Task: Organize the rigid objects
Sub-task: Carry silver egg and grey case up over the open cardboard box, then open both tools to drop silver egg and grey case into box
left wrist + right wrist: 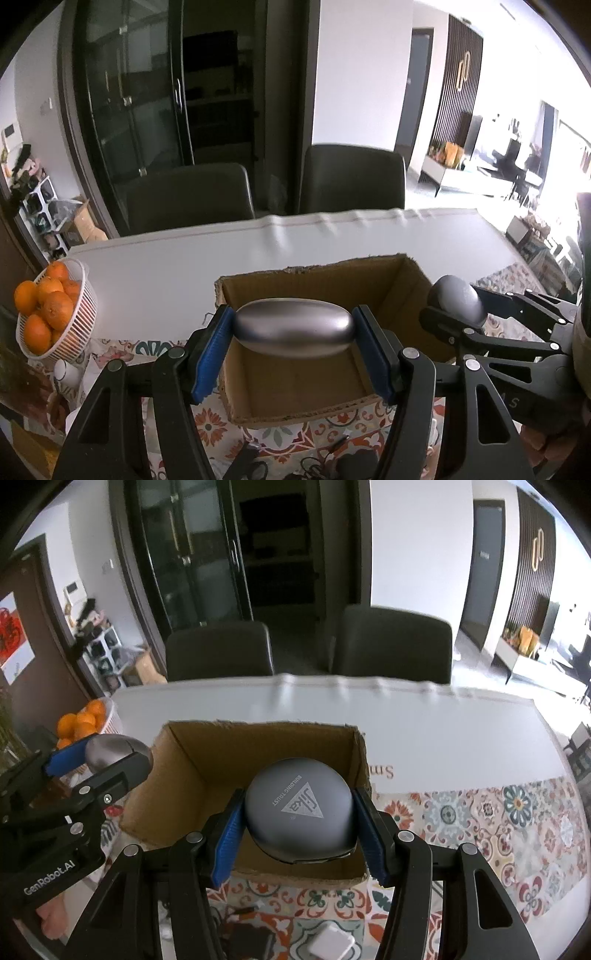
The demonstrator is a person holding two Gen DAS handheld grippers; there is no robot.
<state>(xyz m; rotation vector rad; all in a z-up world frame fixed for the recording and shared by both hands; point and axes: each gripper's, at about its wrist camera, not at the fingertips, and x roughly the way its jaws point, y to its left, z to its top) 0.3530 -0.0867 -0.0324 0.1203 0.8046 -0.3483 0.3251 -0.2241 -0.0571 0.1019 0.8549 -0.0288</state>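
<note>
1. Left gripper (293, 332): closed on a silver oval piece (293, 328). The blue pads press on its two narrow ends. The piece sits at lower centre of the left wrist view, in front of the open cardboard box (413, 280).
2. Right gripper (299, 819): closed on a round grey case (299, 812) with a triangular logo on its lid. The pads clamp its left and right sides. The case sits at centre of the right wrist view, in front of the box mouth.
3. Box: it stands on a patterned cloth (480, 812) at the near end of a white table (184, 266). The floor and walls that show hold nothing. The part of the floor behind each held item cannot be checked.
4. Progress, as a judgement: both items are picked up and brought to the box; neither is set down. Placing and release remain. Smaller items, among them a white block (332, 945) and dark cables, lie on the cloth at the bottom edge of the frame and are probably still to be sorted.
5. Orientation, oval piece: the long axis runs left to right across the frame, spanning the jaws, close to level. The broad curved face points toward the camera.
6. Orientation, round case: no clear long axis. The lid faces up and toward the camera. The logo apex points to the lower right of the frame.
7. A white basket of oranges (79, 314) stands at the left edge, apart from the box.
</note>
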